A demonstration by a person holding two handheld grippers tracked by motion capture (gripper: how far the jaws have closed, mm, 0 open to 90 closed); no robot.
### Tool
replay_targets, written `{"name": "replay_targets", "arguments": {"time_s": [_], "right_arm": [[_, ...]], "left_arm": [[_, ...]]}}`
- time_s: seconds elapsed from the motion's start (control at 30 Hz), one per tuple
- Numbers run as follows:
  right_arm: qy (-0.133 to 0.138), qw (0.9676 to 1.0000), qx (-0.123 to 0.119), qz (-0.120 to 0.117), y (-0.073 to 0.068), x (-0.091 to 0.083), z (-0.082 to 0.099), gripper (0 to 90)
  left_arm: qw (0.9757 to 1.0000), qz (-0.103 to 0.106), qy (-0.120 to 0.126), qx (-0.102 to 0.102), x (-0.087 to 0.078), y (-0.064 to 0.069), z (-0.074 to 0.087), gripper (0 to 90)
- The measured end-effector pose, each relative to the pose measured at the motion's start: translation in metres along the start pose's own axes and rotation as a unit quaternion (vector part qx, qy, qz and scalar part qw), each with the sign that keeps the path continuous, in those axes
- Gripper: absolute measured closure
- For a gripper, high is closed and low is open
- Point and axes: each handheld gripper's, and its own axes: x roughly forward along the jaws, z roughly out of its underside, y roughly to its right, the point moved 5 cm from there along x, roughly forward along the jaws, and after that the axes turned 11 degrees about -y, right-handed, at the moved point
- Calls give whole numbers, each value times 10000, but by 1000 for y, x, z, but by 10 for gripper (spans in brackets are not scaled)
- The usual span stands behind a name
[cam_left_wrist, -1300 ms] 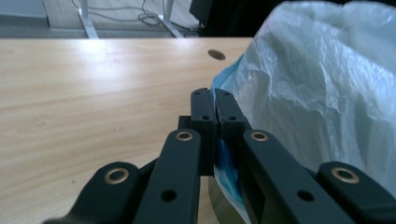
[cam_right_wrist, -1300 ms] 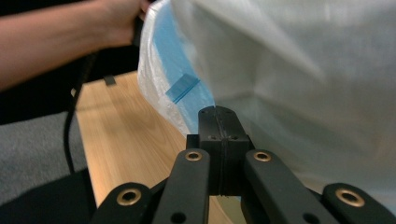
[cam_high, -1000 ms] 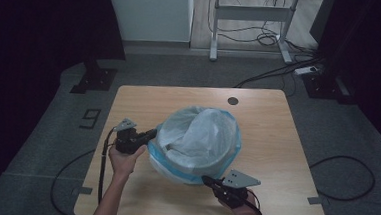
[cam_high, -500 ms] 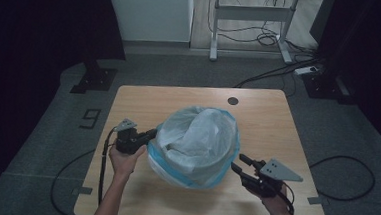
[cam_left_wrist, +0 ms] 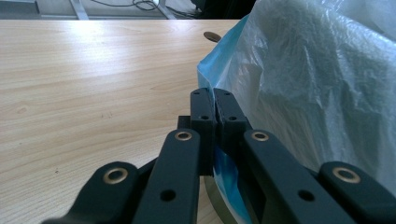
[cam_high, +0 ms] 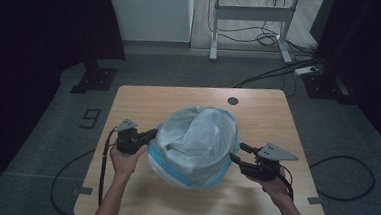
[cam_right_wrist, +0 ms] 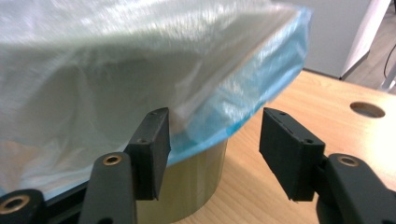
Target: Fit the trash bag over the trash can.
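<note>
Standing near the middle of the wooden table (cam_high: 144, 97), a round bin (cam_right_wrist: 196, 186) wears a translucent white plastic bag (cam_high: 196, 143) with a blue hem; the bag drapes over the bin's rim and hides most of its wall in the high view.

Left gripper (cam_high: 149, 134): at the bag's left side, jaws pressed together on a fold of the blue hem, film pinched between the 2 pads. The left gripper view shows the blue edge running into the closed jaws.

Right gripper (cam_high: 237, 153): at the bag's right side, jaws parted and just been opening. In the right gripper view the blue hem hangs between the 2 pads, near the left pad, clear of the right one. No grip there.

A round hole (cam_high: 233, 100) sits in the tabletop beyond the bag.
</note>
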Motion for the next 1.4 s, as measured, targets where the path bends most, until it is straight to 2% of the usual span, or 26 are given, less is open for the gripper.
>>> {"name": "replay_targets", "arguments": {"time_s": [0.17,0.23,0.4,0.43,0.47,0.6,0.63,0.67,0.83,0.87,0.9,1.0,1.07,1.1,1.2,1.4], "right_arm": [[-37,9999,135,-79,3,6,5,418],[6,9996,215,-203,5,8,6,437],[152,9984,304,-451,8,9,5,592],[152,9984,304,-451,8,9,5,592],[208,9981,350,-462,9,9,4,670],[297,9974,440,-495,9,8,3,796],[297,9974,440,-495,9,8,3,796],[321,9968,522,-504,9,7,2,858],[346,9964,639,-443,9,6,3,887],[324,9965,693,-342,9,6,5,889],[324,9965,693,-342,9,6,5,889],[214,9955,907,-164,11,9,12,889],[-9,9947,1026,-45,12,15,22,889],[-9,9947,1026,-45,12,15,22,889],[-296,9950,951,51,7,27,37,890],[-680,9933,918,169,2,41,50,889]], "left_arm": [[10000,14,1,15,0,1,0,873],[10000,15,-4,11,1,0,0,873],[10000,18,7,-5,1,0,0,873],[10000,18,7,-5,1,0,0,873],[10000,24,10,-8,1,1,0,873],[10000,23,10,5,0,1,0,873],[10000,23,10,5,0,1,0,873],[10000,21,15,2,0,1,0,873],[10000,14,37,5,-1,1,0,873],[10000,-13,33,19,-2,1,0,874],[10000,-13,33,19,-2,1,0,875],[10000,-78,-11,48,-2,1,1,880],[9999,-98,-69,54,-2,2,3,890],[9999,-98,-69,54,-2,2,3,893],[9998,-95,-166,-6,2,0,11,895],[9995,-109,-299,-45,6,-1,22,897]]}}
